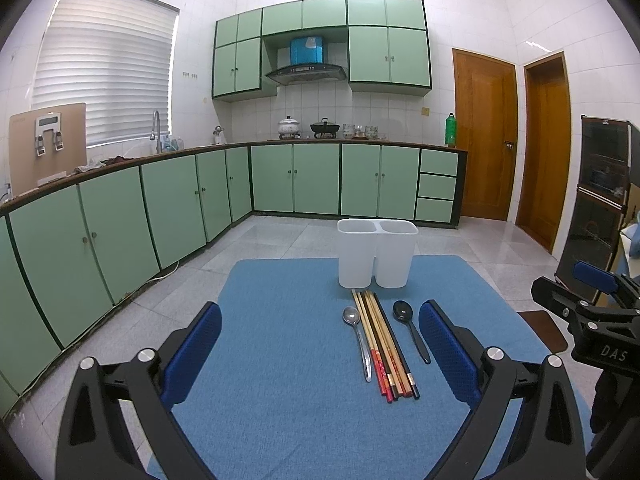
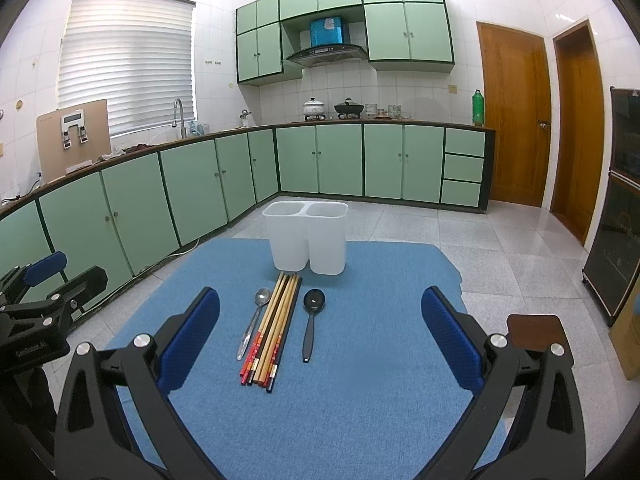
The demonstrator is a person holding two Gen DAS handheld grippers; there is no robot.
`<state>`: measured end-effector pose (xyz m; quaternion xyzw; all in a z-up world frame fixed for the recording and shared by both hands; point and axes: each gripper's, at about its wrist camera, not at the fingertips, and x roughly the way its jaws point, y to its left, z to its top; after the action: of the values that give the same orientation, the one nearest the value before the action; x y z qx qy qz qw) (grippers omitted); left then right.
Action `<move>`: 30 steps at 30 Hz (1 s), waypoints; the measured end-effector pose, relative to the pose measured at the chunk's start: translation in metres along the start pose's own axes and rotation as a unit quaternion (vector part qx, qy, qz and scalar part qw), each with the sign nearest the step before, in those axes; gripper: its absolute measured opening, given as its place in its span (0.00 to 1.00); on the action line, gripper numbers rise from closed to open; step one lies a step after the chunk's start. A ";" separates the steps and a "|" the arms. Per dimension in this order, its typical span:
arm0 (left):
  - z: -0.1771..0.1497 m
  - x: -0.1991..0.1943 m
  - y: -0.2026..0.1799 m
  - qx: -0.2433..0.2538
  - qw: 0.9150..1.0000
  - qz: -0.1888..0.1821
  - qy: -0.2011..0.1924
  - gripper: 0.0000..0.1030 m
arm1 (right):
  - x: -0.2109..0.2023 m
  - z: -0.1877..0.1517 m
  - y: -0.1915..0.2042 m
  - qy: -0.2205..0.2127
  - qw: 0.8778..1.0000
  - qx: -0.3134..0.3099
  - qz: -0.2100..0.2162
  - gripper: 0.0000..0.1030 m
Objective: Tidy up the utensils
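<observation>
A white two-compartment holder [image 1: 376,254] [image 2: 306,238] stands upright at the far side of a blue mat [image 1: 288,360] [image 2: 360,380]. In front of it lie a metal spoon [image 1: 357,338] [image 2: 253,322], a bundle of several chopsticks [image 1: 384,344] [image 2: 274,328] and a black spoon [image 1: 410,328] [image 2: 311,320], side by side. My left gripper [image 1: 320,340] is open above the mat, its fingers either side of the utensils. My right gripper [image 2: 320,328] is open too, nothing between its blue pads. The right gripper's body [image 1: 588,312] shows at the left view's right edge.
Green kitchen cabinets [image 1: 160,200] run along the left and back walls, with a tiled floor [image 2: 500,248] around the mat. Two wooden doors [image 2: 516,120] and a dark glass cabinet [image 2: 616,208] stand to the right. A brown stool top [image 2: 536,332] sits near the mat's right edge.
</observation>
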<state>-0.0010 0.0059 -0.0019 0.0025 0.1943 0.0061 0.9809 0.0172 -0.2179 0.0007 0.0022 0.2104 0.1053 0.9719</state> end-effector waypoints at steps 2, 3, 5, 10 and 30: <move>0.000 0.001 0.001 0.000 1.000 0.000 0.001 0.94 | 0.000 0.000 0.000 0.001 1.000 0.000 0.000 0.95; -0.001 0.001 0.001 0.000 1.000 0.000 0.001 0.94 | 0.002 0.001 0.002 0.003 1.000 0.000 0.000 0.95; -0.001 0.002 0.000 0.000 1.000 0.000 0.003 0.94 | 0.002 0.000 0.002 0.003 1.000 0.000 -0.001 0.95; 0.000 0.003 0.000 -0.001 1.000 0.001 0.004 0.94 | 0.004 -0.001 0.002 0.004 1.000 0.000 -0.001 0.95; 0.000 0.003 0.001 -0.001 1.000 0.001 0.003 0.94 | 0.005 0.000 0.002 0.004 1.000 0.001 -0.001 0.95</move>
<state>0.0018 0.0067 -0.0035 0.0016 0.1976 0.0078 0.9803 0.0210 -0.2151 -0.0011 0.0026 0.2140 0.1041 0.9713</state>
